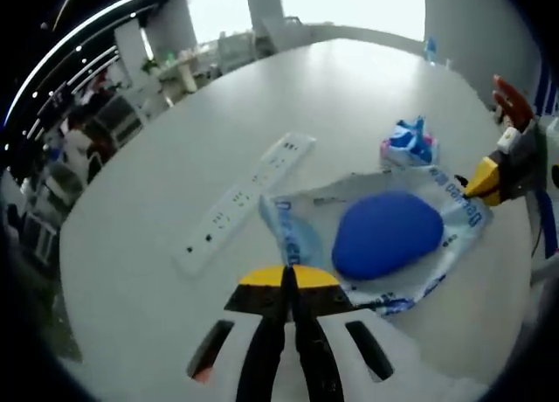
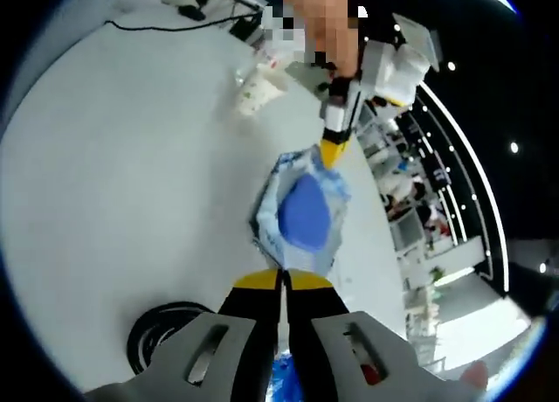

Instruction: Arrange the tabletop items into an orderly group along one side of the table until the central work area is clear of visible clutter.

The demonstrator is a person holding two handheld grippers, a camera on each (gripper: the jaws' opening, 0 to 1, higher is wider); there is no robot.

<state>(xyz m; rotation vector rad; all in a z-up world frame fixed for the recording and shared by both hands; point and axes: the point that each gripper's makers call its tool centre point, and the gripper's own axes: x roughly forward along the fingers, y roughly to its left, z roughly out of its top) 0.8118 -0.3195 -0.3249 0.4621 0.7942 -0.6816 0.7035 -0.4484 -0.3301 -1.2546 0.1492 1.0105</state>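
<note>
Bag (image 1: 384, 236) is pinched by both closed tools (image 1: 288, 278) (image 2: 281, 280); power strip (image 1: 244, 197) and tabletop (image 1: 349, 96) clutter not grouped yet.

On the desk (image 1: 367, 87) lie one white power strip (image 1: 244, 198), one clear plastic bag (image 1: 454, 218) holding one blue pad (image 1: 386, 232), one small blue and pink packet (image 1: 409, 143), one black roll of tape (image 2: 162, 332) and one crumpled white wrapper (image 2: 259, 92).
</note>
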